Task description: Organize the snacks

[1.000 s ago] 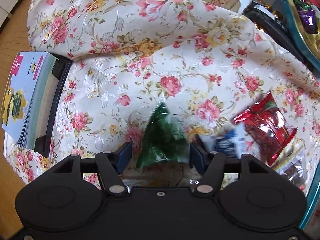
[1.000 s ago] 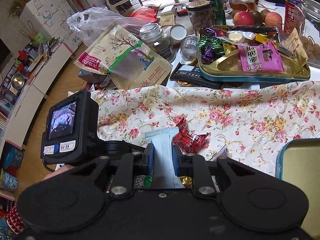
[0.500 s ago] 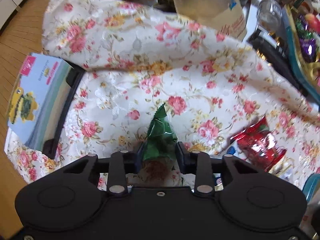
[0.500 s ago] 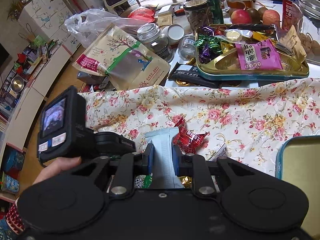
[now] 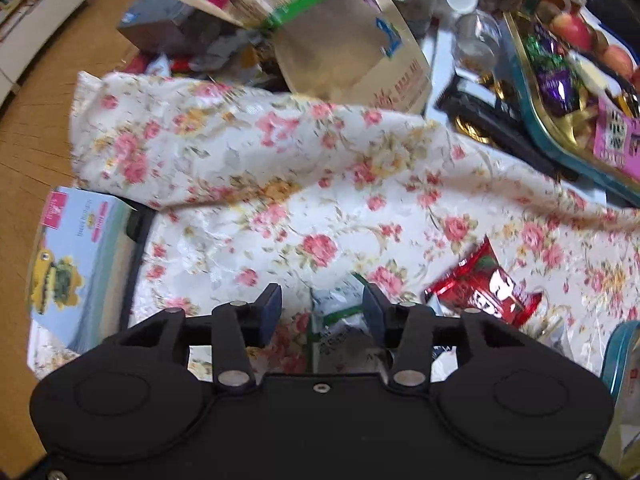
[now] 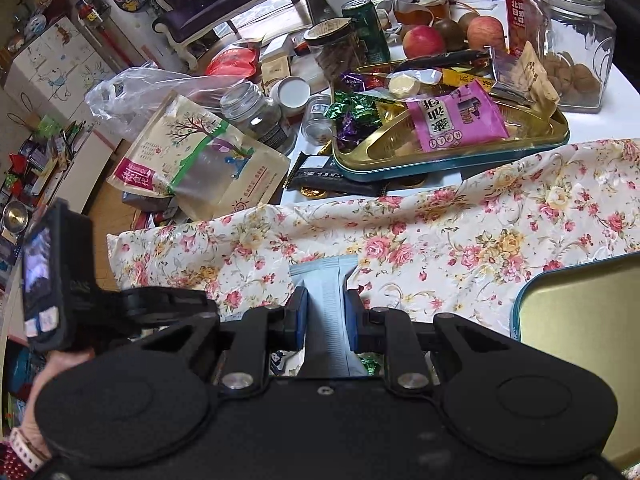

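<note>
My left gripper [image 5: 322, 306] points down over the floral cloth [image 5: 280, 184], and its jaws are opening. A green and white wrapped snack [image 5: 340, 308] sits between them, against the right finger [image 5: 372, 304] and apart from the left finger [image 5: 272, 308]. A red wrapped candy [image 5: 484, 288] lies on the cloth just to the right. My right gripper [image 6: 324, 312] is shut on a pale blue packet [image 6: 324, 292] held above the cloth [image 6: 440, 240]. In the right wrist view the left gripper's body [image 6: 80, 304] and a hand [image 6: 52, 368] show at the left.
A gold tray with a teal rim [image 6: 452, 160] holds several snacks behind the cloth. A second teal-rimmed tin [image 6: 580, 308] sits at the right. A printed pouch [image 6: 192, 160], jars, apples and a glass jar [image 6: 572, 40] crowd the back. A box [image 5: 76, 264] lies left of the cloth.
The left jaws closed on the green snack, then parted again while the gripper rose and tilted toward the far clutter. The right gripper kept its grip and drifted a little sideways.
</note>
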The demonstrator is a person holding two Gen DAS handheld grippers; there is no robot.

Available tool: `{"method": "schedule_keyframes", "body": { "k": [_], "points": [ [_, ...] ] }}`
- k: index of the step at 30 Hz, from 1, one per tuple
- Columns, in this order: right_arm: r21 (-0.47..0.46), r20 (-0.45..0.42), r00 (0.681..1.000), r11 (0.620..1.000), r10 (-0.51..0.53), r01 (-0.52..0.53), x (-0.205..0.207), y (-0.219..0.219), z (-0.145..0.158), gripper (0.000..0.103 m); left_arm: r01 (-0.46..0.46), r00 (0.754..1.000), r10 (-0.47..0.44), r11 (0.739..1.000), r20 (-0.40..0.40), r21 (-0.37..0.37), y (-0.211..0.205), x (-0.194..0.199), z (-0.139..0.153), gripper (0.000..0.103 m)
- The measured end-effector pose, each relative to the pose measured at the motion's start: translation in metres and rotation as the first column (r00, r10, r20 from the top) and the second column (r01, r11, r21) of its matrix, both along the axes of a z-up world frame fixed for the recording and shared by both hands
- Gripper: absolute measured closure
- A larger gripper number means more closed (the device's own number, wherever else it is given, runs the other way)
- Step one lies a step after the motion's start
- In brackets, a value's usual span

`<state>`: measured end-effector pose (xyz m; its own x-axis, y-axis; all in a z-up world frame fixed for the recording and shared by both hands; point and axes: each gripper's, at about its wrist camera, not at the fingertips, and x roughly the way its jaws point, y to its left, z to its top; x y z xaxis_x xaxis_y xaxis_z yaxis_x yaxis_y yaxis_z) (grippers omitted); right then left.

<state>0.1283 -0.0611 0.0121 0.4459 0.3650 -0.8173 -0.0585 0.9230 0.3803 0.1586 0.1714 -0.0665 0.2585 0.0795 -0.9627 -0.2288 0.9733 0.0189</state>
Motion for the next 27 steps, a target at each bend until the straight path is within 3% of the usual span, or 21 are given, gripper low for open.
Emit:
{"method": "schedule_keyframes", "body": {
  "k": [7, 10, 12, 15, 20, 27],
  "points": [
    [0.005, 0.004, 1.0, 1.0, 0.022, -0.022, -0.001, 0.006, 0.002, 0.082, 0.02, 1.0, -0.02, 0.999, 0.0, -0.05, -0.004, -0.003, -0.008, 0.049],
    [0.009, 0.001, 1.0, 1.0, 0.021, -0.021, -0.001, 0.006, 0.001, 0.082, -0.014, 0.999, 0.011, 0.997, -0.046, -0.071, -0.003, 0.004, -0.023, 0.047],
    [0.01, 0.0, 1.0, 1.0, 0.029, -0.029, -0.003, 0.007, 0.001, 0.082, -0.035, 0.998, 0.032, 0.998, -0.057, -0.055, -0.003, 0.006, -0.033, 0.04],
    [0.001, 0.005, 0.999, 0.999, 0.041, -0.041, -0.004, 0.007, 0.001, 0.082, -0.018, 0.994, 0.017, 1.0, -0.106, -0.015, -0.009, 0.009, -0.046, 0.042],
    [-0.003, 0.014, 1.0, 1.0, 0.025, -0.025, -0.002, 0.003, 0.004, 0.082, -0.067, 0.995, 0.061, 0.995, -0.084, -0.07, 0.002, 0.004, -0.043, 0.059],
    [0.008, 0.035, 0.999, 1.0, -0.017, 0.017, 0.001, -0.011, 0.012, 0.082, -0.116, 0.993, 0.116, 0.993, -0.002, -0.038, 0.009, -0.004, -0.005, 0.059]
  ]
}}
